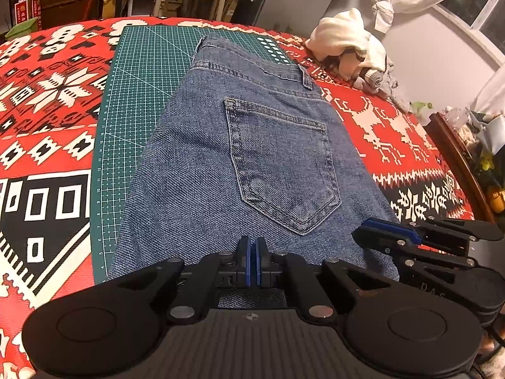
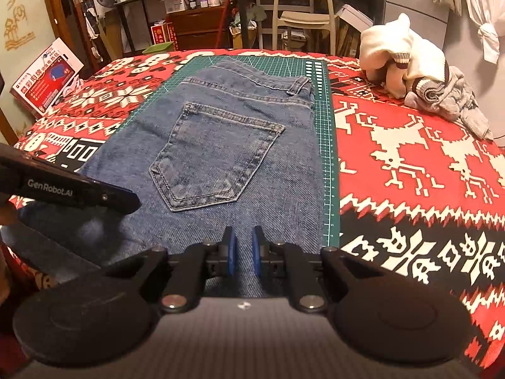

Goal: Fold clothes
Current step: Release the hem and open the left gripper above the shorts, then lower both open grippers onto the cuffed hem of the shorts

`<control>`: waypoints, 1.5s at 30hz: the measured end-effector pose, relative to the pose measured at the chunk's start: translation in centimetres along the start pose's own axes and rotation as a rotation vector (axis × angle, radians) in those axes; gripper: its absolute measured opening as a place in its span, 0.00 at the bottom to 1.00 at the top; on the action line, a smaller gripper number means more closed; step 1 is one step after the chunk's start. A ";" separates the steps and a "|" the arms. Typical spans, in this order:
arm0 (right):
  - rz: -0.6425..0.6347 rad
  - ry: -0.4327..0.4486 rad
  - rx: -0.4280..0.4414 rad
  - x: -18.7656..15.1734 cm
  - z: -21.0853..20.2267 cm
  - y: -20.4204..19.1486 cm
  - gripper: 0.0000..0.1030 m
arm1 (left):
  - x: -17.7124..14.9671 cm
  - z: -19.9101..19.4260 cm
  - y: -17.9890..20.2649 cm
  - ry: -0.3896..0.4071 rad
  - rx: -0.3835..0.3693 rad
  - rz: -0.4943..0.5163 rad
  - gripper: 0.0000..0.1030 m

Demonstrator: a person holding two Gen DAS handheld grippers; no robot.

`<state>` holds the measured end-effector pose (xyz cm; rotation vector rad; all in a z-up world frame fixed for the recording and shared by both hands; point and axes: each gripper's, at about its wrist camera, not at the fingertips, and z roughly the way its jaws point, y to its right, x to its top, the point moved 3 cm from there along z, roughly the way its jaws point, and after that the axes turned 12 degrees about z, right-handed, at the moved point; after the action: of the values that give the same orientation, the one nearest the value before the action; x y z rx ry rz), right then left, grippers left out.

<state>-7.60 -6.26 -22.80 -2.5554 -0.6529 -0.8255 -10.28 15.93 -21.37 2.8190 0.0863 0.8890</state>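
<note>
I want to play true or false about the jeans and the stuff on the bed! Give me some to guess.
1. The blue denim jeans lie on a green gridded cutting mat. True.
2. A back pocket on the jeans faces up. True.
3. The left hand-held gripper is wide open. False: its blue pads are pressed nearly together.
4. The pile of cream and grey clothes sits on top of the jeans. False: it lies apart, on the red patterned blanket.
5. The right hand-held gripper has a small gap between its pads. True.
</note>
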 end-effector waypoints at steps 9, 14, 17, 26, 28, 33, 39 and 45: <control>-0.009 -0.003 -0.013 -0.3 -0.8 -0.1 0.19 | 0.3 0.4 2.3 -0.007 -0.059 0.091 0.93; 0.006 -0.002 -0.028 -0.7 -1.5 0.7 0.18 | 0.0 1.2 4.9 -0.018 0.103 0.217 0.92; 0.017 -0.010 -0.037 -0.9 -2.0 1.1 0.23 | -0.1 1.4 5.1 -0.022 0.112 0.234 0.93; 0.008 0.036 -0.122 -0.5 -4.1 1.7 0.65 | -0.3 1.9 5.8 -0.013 0.146 0.256 0.95; 0.005 0.057 -0.125 -0.2 -4.7 1.7 0.82 | -0.4 2.1 6.2 -0.024 0.162 0.284 0.95; -0.001 0.088 -0.163 0.0 -5.4 2.0 1.00 | -0.7 2.5 7.0 -0.040 0.190 0.313 1.00; 0.042 0.094 -0.257 0.0 -5.3 3.2 1.00 | -0.4 2.7 7.1 -0.067 0.200 0.290 1.00; 0.074 0.066 -0.245 0.2 -5.1 3.7 1.00 | -0.3 2.7 7.5 -0.083 0.201 0.311 1.00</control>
<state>-7.77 -11.73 -19.55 -2.7356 -0.4577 -1.0150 -9.01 8.15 -22.30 3.1087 -0.2992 0.8631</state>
